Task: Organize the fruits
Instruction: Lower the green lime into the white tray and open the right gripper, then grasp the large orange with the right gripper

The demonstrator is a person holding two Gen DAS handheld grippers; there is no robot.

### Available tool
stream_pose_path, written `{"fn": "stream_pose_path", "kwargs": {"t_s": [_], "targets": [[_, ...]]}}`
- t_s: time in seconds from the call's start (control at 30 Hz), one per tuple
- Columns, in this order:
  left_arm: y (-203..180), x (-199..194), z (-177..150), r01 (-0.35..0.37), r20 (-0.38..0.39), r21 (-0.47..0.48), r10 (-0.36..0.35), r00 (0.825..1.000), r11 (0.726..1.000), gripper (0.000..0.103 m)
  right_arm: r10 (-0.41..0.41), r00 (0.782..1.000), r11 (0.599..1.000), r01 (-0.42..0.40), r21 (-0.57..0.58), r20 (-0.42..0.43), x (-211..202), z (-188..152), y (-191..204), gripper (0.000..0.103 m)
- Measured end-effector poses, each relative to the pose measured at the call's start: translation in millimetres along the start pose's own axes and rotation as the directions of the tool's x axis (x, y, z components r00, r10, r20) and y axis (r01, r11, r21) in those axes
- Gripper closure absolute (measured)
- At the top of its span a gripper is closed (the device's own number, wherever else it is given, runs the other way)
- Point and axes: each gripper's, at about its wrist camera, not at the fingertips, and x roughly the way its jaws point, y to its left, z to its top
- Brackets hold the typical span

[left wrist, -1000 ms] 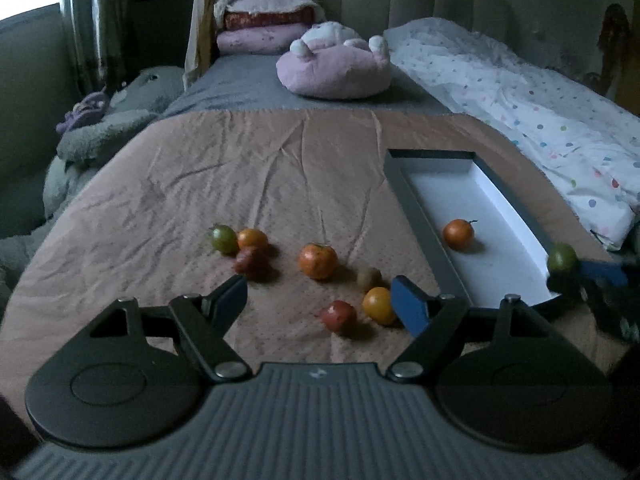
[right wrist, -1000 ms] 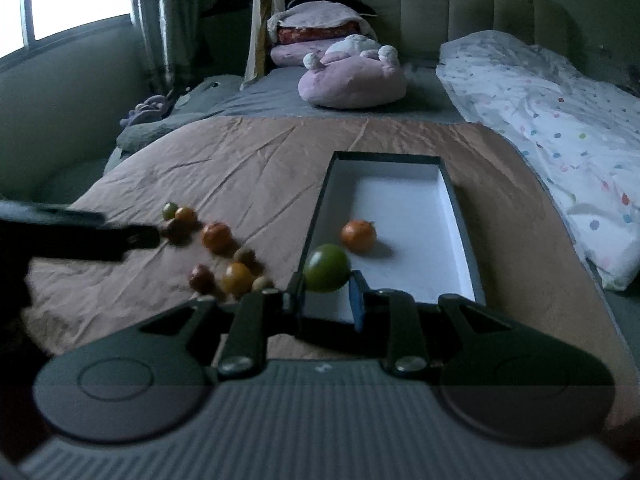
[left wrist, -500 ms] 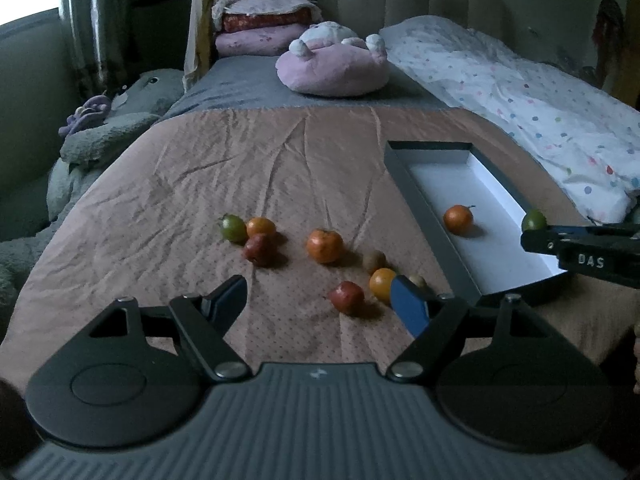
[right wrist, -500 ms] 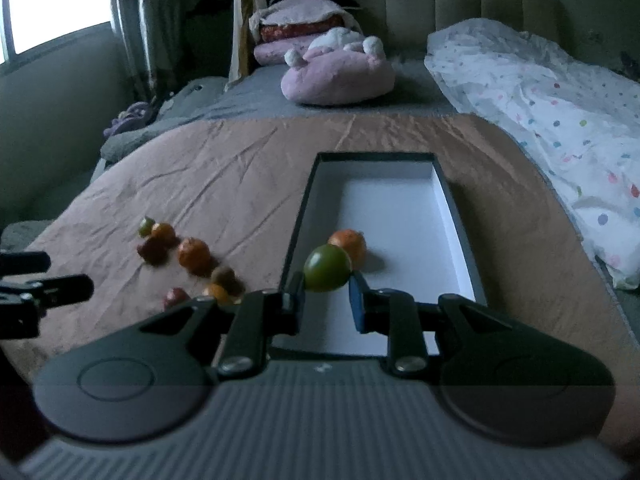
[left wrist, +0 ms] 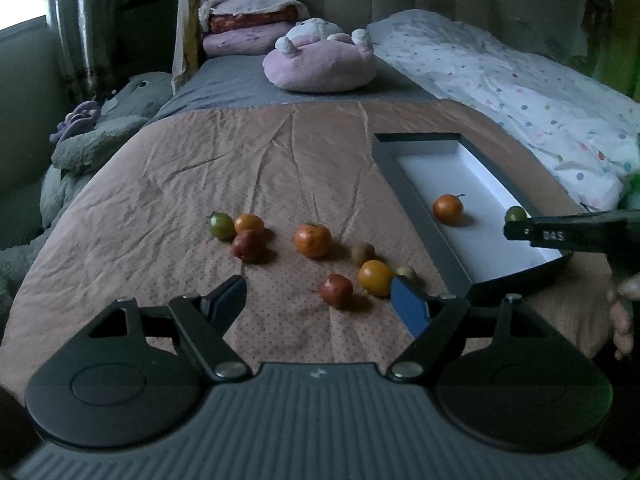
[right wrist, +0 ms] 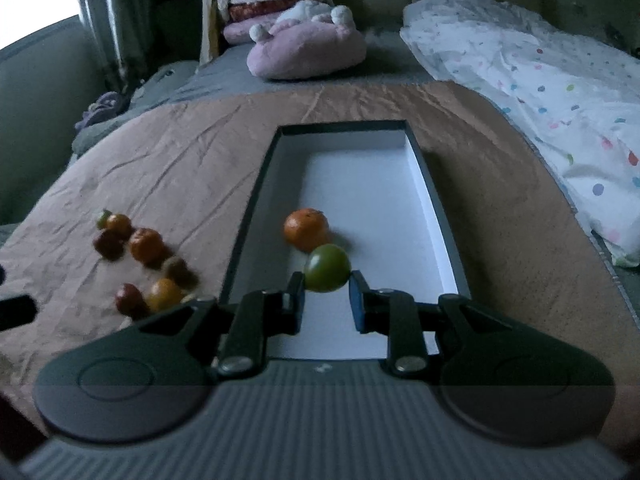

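My right gripper point(right wrist: 327, 280) is shut on a green fruit point(right wrist: 327, 268) and holds it over the near half of the dark box point(right wrist: 256, 200), just in front of an orange fruit point(right wrist: 306, 228) lying on the box's white floor. From the left wrist view the same green fruit point(left wrist: 515, 214) shows at the tip of the right gripper point(left wrist: 520, 228), above the box point(left wrist: 404, 184). My left gripper point(left wrist: 320, 300) stands open over the brown cover, with nothing between its fingers. Several loose fruits lie ahead of it: a red fruit point(left wrist: 336, 289), a yellow-orange fruit point(left wrist: 375, 277), an orange point(left wrist: 313, 239).
A green fruit point(left wrist: 221, 225), a small orange point(left wrist: 249, 224) and a dark red fruit point(left wrist: 247, 245) sit in a cluster to the left. A pink plush cushion point(left wrist: 320, 64) lies at the far end. A dotted white quilt point(left wrist: 540, 96) runs along the right. A hand point(left wrist: 622, 320) shows at the right edge.
My right gripper has carried the green fruit forward and down over the box, close to the orange fruit inside. The left gripper has hardly moved and stays open.
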Motion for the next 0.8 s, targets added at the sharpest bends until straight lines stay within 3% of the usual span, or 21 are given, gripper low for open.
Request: {"fn": "stream_pose_path", "kwargs": {"t_s": [0.43, 0.57, 0.7, 0.8], "targets": [[9.5, 3.6, -11.1, -0.004, -0.037, -0.008, 0.004, 0.999, 1.000, 0.019, -0.045, 0.998, 0.999, 0.045, -0.002, -0.054, 37.2, 12.2, -14.4, 0.073], [9.9, 3.8, -12.4, -0.005, -0.039, -0.009, 0.005, 0.999, 1.000, 0.019, -0.076, 0.997, 0.997, 0.075, -0.013, -0.013, 29.9, 12.1, -14.6, 0.051], [10.2, 4.3, -13.4, -0.004, -0.040, -0.009, 0.003, 0.999, 1.000, 0.019, -0.089, 0.996, 0.996, 0.089, 0.005, 0.031, 18.8, 11.3, -17.8, 0.051], [10.5, 5.5, -13.4, -0.001, -0.043, -0.013, 0.001, 0.999, 1.000, 0.019, -0.047, 0.995, 0.999, 0.048, -0.004, 0.084, 2.6, 12.0, -9.4, 0.051]]}}
